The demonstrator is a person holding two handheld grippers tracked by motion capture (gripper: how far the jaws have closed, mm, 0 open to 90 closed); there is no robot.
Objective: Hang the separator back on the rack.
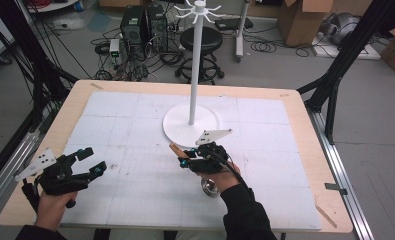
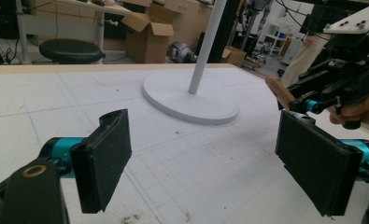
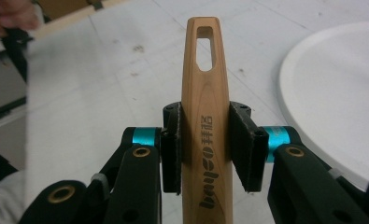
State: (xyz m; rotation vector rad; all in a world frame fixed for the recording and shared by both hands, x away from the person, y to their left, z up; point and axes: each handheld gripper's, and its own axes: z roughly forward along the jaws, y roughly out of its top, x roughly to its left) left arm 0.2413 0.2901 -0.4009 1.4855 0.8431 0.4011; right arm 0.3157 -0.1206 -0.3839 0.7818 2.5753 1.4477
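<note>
The white-covered worktop (image 1: 135,125) lay mostly bare, its wooden border showing on all sides, with open room between the two hands. The left tool (image 1: 87,165) sat near the left edge, jaws spread wide and holding nothing. The right tool (image 1: 185,159), just before the white stand's base (image 1: 177,127), was clamped on a wooden handle (image 3: 204,116) with a slotted end, its printing too stylised to read with confidence.

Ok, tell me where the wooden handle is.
The wooden handle is clamped in the right gripper, just in front of the white stand's base.
</note>
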